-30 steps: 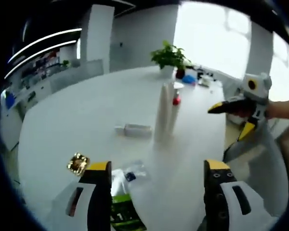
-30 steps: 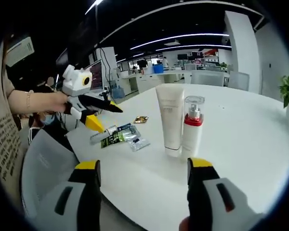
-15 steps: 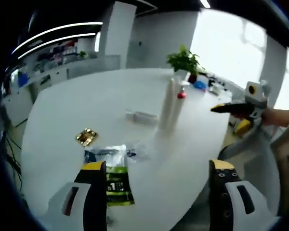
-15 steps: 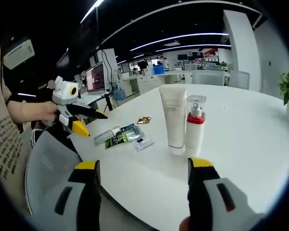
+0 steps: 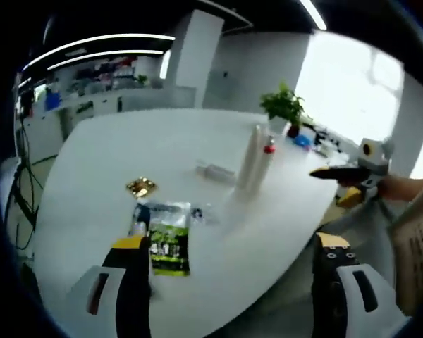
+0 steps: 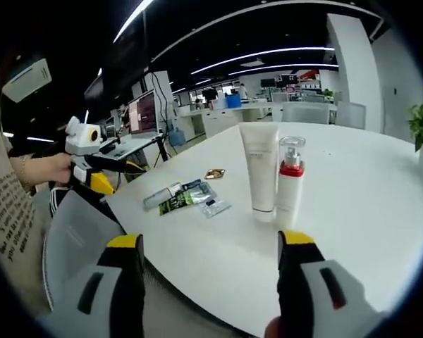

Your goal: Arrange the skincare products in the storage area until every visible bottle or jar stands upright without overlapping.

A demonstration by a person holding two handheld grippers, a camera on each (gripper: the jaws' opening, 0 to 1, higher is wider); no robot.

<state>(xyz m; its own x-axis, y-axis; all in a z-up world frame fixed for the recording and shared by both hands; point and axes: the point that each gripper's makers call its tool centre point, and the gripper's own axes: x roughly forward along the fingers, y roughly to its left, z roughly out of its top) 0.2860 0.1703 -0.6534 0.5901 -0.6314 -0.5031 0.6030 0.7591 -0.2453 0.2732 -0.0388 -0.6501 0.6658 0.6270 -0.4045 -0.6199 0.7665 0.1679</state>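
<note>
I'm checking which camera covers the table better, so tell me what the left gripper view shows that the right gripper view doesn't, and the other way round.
Left gripper view: a small clear bottle lying flat beyond the tube, and a potted plant in full. Right gripper view: a computer monitor on a desk behind the table. Both share the upright white tube, the red-collared pump bottle beside it, the green sachet, the gold packet and the white table. Both grippers are open.

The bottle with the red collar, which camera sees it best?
The right gripper view. There the bottle with the red collar stands upright and sharp beside the white tube, its clear cap plain to see. In the left gripper view it is far off, small and blurred, partly behind the tube.
</note>
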